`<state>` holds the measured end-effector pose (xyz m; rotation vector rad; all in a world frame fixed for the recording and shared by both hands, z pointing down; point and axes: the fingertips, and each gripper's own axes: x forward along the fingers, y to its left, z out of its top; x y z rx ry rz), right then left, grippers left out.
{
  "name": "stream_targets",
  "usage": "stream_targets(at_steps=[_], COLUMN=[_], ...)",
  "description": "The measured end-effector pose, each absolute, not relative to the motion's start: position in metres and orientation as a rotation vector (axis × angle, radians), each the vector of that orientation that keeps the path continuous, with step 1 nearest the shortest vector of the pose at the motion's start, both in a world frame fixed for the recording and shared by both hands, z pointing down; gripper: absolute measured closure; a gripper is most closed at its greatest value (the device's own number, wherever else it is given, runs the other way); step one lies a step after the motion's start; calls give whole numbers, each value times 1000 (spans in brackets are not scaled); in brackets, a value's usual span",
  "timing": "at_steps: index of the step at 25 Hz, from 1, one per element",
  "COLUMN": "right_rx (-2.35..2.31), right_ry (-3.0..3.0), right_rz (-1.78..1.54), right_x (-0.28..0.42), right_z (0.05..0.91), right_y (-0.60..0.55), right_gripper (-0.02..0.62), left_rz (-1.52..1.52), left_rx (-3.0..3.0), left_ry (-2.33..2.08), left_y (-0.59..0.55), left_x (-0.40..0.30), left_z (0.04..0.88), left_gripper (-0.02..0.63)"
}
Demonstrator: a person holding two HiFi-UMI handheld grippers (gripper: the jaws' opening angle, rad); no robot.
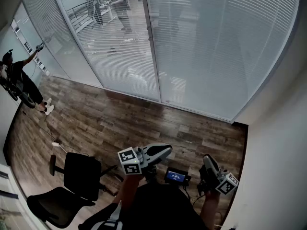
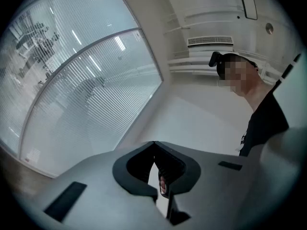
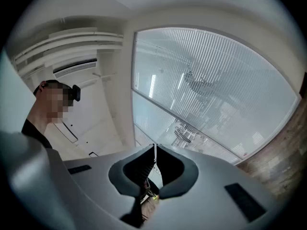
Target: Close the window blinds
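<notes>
While both grippers are held low and near, the window blinds (image 1: 211,47) hang far off across the wood floor (image 1: 124,121).
Left gripper (image 1: 168,149) has its jaws clenched tip to tip, gripping nothing; right gripper (image 1: 207,159) is likewise pressed shut; both are well apart from the blinds; the lowered slats cover the glass panes from left to right, split by a pale upright frame post (image 1: 152,47); a black office chair (image 1: 76,181) stands near left; a small blue-lit screen (image 1: 176,177) sits between the grippers; a white wall (image 1: 280,157) closes the right side; another person (image 1: 19,78) stands far left.
</notes>
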<state>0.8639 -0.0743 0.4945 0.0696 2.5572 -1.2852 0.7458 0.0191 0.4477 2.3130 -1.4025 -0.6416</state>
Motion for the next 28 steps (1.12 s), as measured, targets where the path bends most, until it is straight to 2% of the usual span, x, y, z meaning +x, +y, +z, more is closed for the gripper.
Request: stream_targets(at_steps=[18, 28], right_rx=[101, 179], right_ry=[2556, 2660], right_rz=[-1280, -1309], right_x=[879, 791], right_z=[505, 509], right_y=[-90, -75], right_gripper=[575, 574], left_rz=[-598, -683], left_rx=[2287, 2193], left_ry=[-1493, -1608], left_y=[19, 46], left_x=[761, 675], left_z=[452, 457], left_gripper=[603, 601])
